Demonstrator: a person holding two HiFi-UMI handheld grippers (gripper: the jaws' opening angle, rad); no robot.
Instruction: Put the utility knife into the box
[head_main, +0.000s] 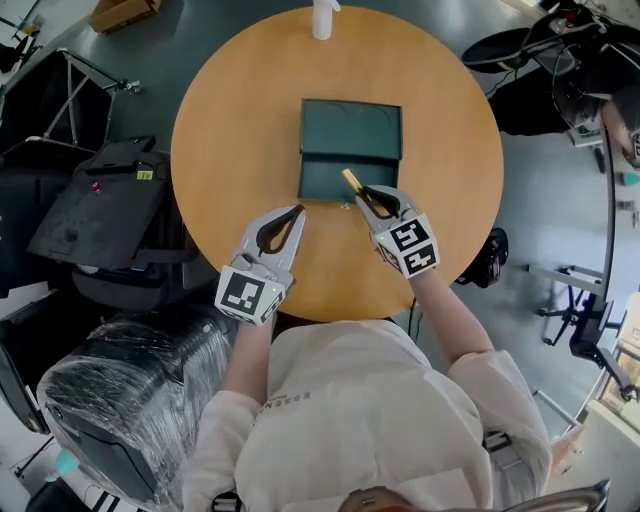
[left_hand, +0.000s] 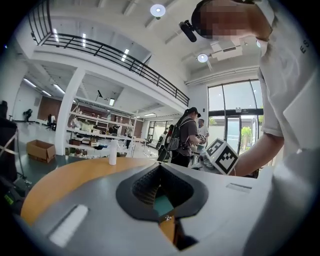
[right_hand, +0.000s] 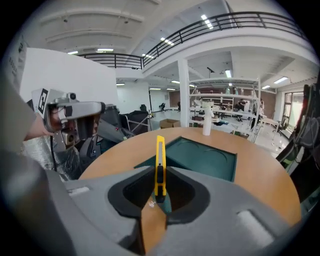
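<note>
A yellow utility knife (head_main: 353, 181) sticks out of my right gripper (head_main: 372, 196), which is shut on its near end. In the right gripper view the knife (right_hand: 160, 167) points forward over the near edge of the dark green open box (right_hand: 202, 156). That box (head_main: 350, 150) lies open in the middle of the round wooden table (head_main: 230, 140), its lid part toward the far side. My left gripper (head_main: 290, 214) rests low over the table to the left of the box, jaws together with nothing between them. In the left gripper view its jaws (left_hand: 159, 187) meet, with green box showing behind.
A white bottle (head_main: 321, 20) stands at the table's far edge. Black chairs and a wrapped black case (head_main: 110, 380) crowd the left side. An office chair (head_main: 540, 60) and a chair base stand to the right. People stand in the background of the left gripper view.
</note>
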